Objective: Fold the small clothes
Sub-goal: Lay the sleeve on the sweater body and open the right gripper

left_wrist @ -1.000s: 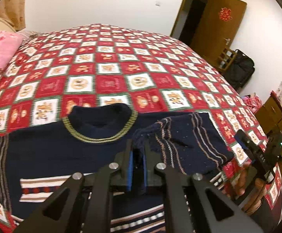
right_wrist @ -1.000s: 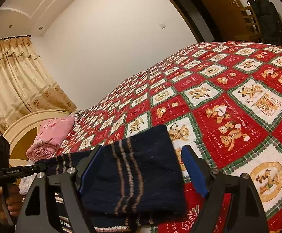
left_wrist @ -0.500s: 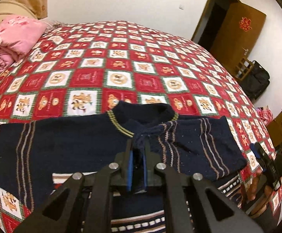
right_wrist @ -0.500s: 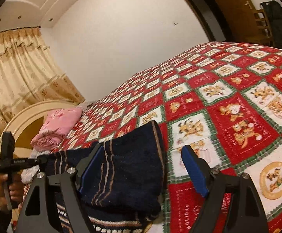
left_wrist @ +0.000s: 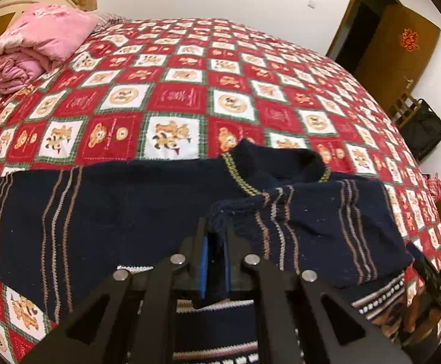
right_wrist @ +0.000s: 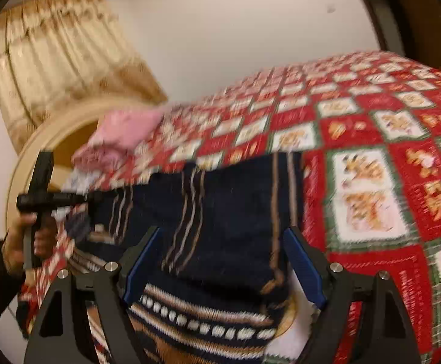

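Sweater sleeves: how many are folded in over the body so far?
1. The right sleeve lies folded across the sweater chest, its cuff pinched in the left gripper. The left sleeve lies spread flat on the bedspread.

I count one navy sweater point(left_wrist: 123, 212) spread on the one checked bedspread point(left_wrist: 190, 97), one sleeve point(left_wrist: 311, 227) folded across it. Two grippers: my left gripper point(left_wrist: 213, 261) and my right gripper point(right_wrist: 223, 267). One pink quilt point(left_wrist: 32, 45) at the bedspread's head end. One door point(left_wrist: 402, 48) and one black bag point(left_wrist: 426, 127) beyond its far corner. One curtain point(right_wrist: 56, 60) past the quilt.
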The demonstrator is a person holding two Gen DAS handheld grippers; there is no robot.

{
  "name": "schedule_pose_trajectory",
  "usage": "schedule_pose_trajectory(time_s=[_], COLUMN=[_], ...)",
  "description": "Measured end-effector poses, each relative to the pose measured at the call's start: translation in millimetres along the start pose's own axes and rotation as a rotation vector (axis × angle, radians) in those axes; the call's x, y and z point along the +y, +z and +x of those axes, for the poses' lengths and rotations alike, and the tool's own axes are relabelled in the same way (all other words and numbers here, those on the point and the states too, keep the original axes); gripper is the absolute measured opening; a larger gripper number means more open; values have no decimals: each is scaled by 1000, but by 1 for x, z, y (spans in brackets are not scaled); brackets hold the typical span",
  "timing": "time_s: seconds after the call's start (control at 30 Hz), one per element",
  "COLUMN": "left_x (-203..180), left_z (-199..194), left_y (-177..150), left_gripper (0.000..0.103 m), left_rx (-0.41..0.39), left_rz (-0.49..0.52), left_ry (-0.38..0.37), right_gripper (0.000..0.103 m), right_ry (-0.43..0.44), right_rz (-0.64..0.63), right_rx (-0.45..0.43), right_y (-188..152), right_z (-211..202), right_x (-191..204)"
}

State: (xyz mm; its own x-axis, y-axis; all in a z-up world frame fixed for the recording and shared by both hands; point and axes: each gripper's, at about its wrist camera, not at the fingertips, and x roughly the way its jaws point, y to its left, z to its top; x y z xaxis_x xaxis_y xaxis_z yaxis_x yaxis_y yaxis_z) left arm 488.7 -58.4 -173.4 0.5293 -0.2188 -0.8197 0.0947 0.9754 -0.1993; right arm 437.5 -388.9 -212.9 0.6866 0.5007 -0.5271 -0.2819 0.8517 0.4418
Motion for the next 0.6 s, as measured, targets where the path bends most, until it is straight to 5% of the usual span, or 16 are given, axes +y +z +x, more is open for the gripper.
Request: schedule_pose_trajectory(time_s=[0.2,0.33,0.5,0.6], left_x=[1,13,22,8], left_z=[37,43,22,8], left_y=[-8,-10,-10,-21], left_gripper=[11,22,29,42], left_rx=[54,47,-3,-31], left_rz=[-3,-40,-68,-6], left_ry=[68,86,61,56], right_gripper=[82,82,82,82], right_ry=[-93,-116,-148,-40], right_rz=[-59,-112,-132,-109], right_rx=[178,241,163,92], right_y=[-9,-11,-6,1], right_z=[28,29,15,0], right_x=[2,6,9,18])
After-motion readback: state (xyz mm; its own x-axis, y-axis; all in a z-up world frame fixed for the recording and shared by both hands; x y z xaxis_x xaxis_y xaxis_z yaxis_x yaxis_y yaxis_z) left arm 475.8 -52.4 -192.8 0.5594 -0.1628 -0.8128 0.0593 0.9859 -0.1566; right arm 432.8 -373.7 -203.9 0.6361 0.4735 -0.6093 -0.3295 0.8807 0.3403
